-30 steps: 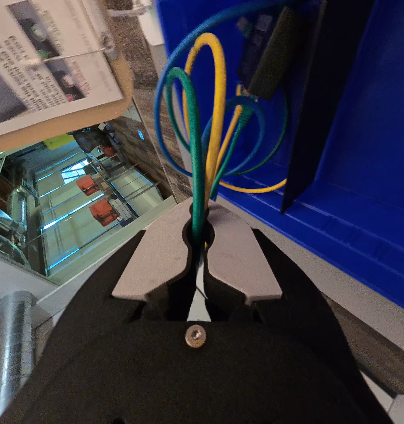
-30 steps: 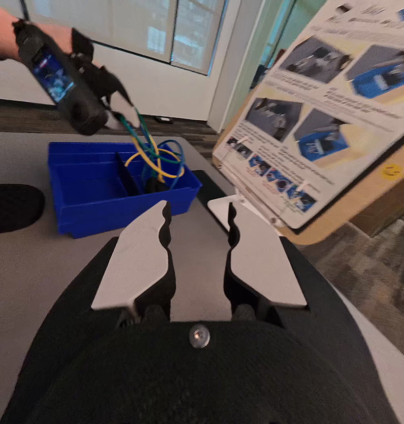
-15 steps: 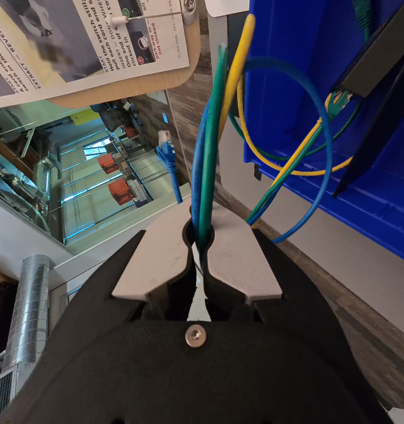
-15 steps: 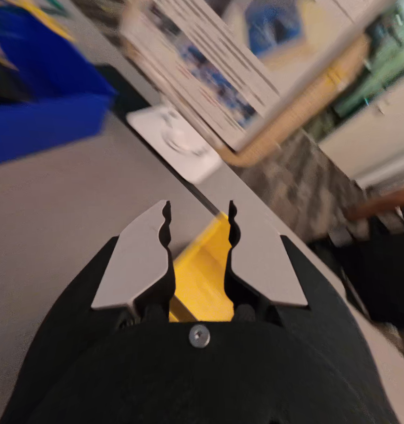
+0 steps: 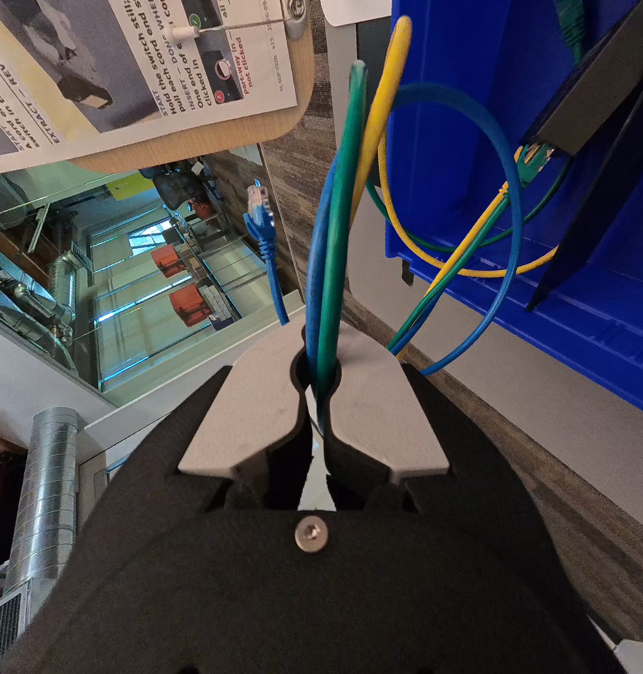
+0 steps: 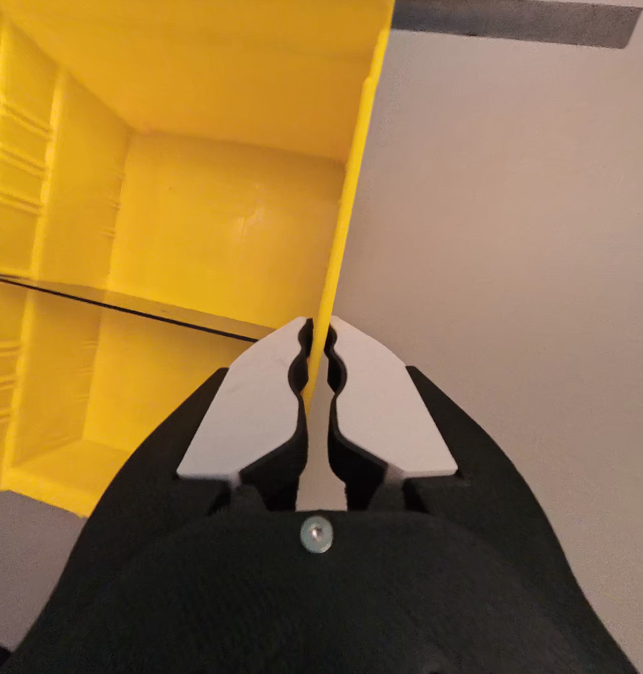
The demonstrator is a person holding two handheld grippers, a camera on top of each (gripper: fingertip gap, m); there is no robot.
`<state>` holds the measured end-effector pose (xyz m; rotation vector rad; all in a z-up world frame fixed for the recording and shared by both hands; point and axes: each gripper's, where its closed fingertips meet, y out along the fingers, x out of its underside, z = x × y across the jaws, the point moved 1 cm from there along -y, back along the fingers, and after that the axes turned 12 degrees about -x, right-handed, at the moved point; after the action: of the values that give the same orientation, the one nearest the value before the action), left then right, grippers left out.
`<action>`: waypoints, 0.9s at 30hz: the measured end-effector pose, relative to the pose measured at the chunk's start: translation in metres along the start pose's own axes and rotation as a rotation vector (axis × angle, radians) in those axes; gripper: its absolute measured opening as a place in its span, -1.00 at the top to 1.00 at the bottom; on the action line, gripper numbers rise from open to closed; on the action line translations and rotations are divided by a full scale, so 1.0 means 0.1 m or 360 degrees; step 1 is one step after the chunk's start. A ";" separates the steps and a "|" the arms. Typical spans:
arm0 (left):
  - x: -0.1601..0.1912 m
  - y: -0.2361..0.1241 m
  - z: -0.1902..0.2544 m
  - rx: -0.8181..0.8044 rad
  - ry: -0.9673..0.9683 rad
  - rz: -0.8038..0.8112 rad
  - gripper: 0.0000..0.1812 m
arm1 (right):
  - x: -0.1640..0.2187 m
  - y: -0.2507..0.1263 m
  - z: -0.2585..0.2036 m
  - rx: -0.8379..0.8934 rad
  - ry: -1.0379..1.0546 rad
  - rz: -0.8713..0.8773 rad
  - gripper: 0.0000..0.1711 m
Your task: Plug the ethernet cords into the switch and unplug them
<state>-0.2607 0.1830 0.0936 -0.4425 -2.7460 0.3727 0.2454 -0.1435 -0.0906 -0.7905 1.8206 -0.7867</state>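
left gripper [image 5: 318,368] clamps the limp ethernet cords [image 5: 334,233] mid-length, still plugged into the switch [image 5: 597,84] in the blue bin [image 5: 586,328]. right gripper [image 6: 319,359] pinches the yellow bin [image 6: 334,262] wall (stiff). better hold: at the plug.

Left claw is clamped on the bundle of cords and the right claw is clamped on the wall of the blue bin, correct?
Not quite. The left claw does clamp the bundle of cords, but the right wrist view shows the right claw closed on the wall of a yellow bin, not the blue one.
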 end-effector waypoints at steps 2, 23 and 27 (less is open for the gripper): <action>0.01 -0.01 -0.02 -0.0004 0.0010 -0.0008 1.00 | 0.02 -0.05 0.10 0.0027 0.0008 0.0047 0.94; 0.13 -0.23 -0.44 -0.0129 -0.0073 -0.0020 1.00 | -1.21 -0.58 -3.05 -0.0352 -0.1499 0.1445 0.63; 0.11 -0.30 -0.55 -0.0146 -0.0039 -0.0027 1.00 | -0.89 0.14 -3.89 -0.0829 -0.1616 0.1197 0.61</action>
<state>-0.2586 0.1704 0.1565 -0.4408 -2.7973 0.2500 -0.0894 0.0018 0.0705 -0.5653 1.1834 0.5429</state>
